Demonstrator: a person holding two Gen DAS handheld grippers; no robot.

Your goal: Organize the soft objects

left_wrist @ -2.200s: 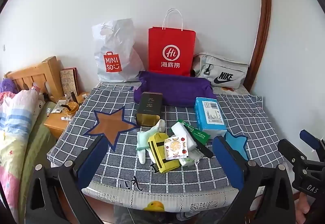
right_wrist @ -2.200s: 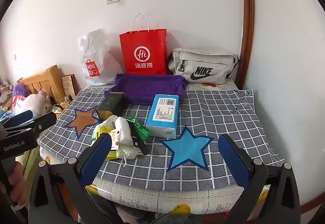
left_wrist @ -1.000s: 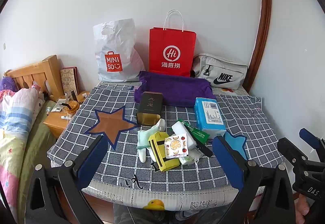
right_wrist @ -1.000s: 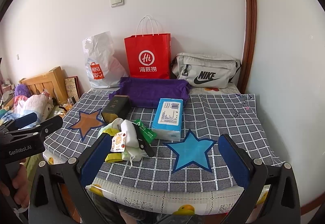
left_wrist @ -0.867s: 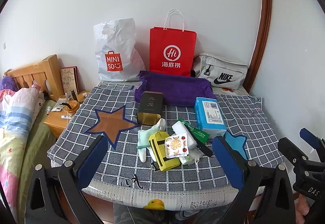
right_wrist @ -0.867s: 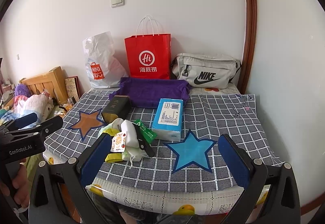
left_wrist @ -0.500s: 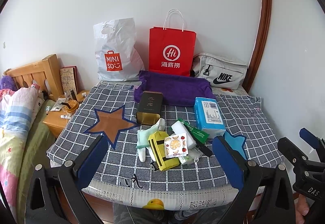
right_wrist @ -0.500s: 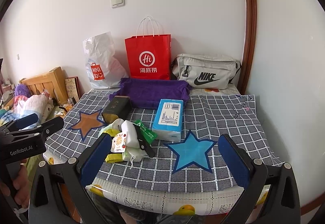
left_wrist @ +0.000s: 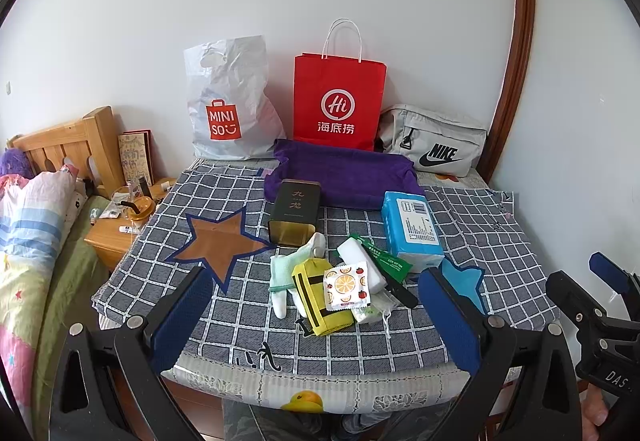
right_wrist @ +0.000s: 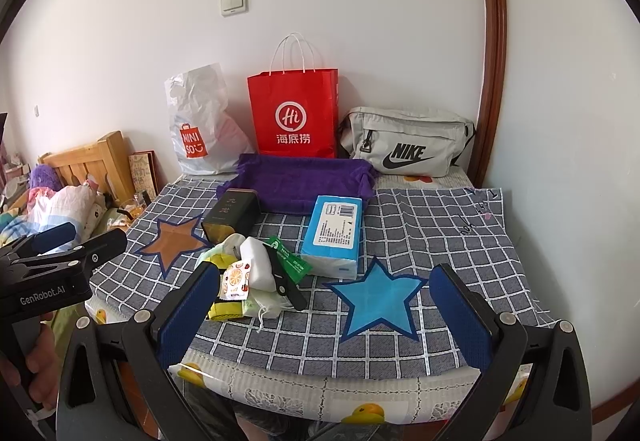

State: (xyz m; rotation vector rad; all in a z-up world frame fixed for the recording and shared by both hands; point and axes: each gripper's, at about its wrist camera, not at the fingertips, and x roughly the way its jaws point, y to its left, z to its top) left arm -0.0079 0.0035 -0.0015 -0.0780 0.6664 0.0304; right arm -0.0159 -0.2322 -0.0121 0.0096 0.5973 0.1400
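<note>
Purple cloth tray (left_wrist: 344,173) sits at the back of your checked tabletop (left_wrist: 480,225), its inside hidden from these low views. The heap of soft things (left_wrist: 336,281) lies near the front edge, pieces overlapping and hard to separate. Your left gripper (left_wrist: 316,315) and right gripper (right_wrist: 324,313) both gape wide, holding nothing.

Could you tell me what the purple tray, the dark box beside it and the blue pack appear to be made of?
Purple tray: soft fabric, apparently plush or terry; matte, with slumped, rumpled walls.
Dark box: probably metal tin; smooth dark sides with gold characters and a shiny gold end, though coated card is possible.
Blue pack: thin glossy plastic film with a printed label, apparently a soft tissue pack.
</note>
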